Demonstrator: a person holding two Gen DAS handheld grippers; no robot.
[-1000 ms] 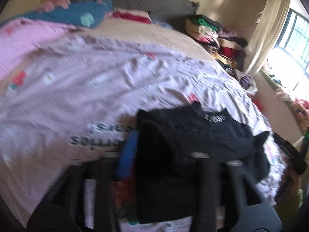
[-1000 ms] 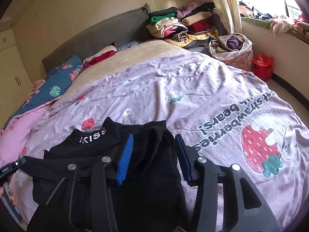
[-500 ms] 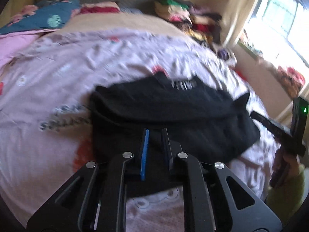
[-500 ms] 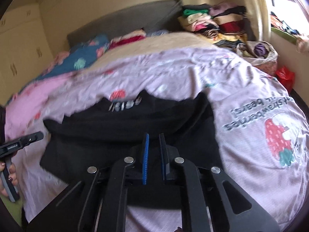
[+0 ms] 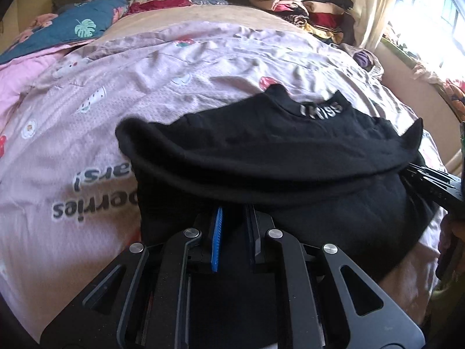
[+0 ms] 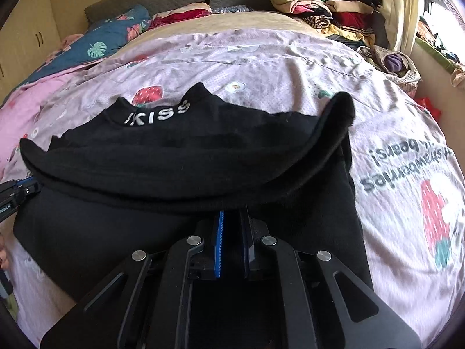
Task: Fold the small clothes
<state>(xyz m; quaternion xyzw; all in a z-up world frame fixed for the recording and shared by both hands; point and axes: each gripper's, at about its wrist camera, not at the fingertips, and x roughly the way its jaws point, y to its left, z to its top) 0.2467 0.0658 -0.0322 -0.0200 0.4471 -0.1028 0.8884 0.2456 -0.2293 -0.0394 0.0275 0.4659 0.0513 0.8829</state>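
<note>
Lying across a pink printed quilt [image 6: 290, 67] on the bed, the black top [image 6: 180, 157] shows its collar on the far side, with white letters reading "KISS" on the collar band; in the left wrist view the same word is blurred. A fold of the black cloth is raised as a ridge along the near side of the garment, and both tongs hold it. The left gripper [image 5: 234, 218] has its jaws nearly together, pinching the lifted black fabric between a blue pad and a dark one. The right gripper [image 6: 232, 218] is likewise clamped on the same raised edge, further along. Each tool's tip shows at the edge of the other's view. The quilt carries strawberry pictures and upside-down grey lettering: "strawberries" and "bears!" can be made out, the rest is cut off. A stack of folded clothes [image 6: 319, 5] sits at the far corner by the curtain [image 6: 398, 5].
</note>
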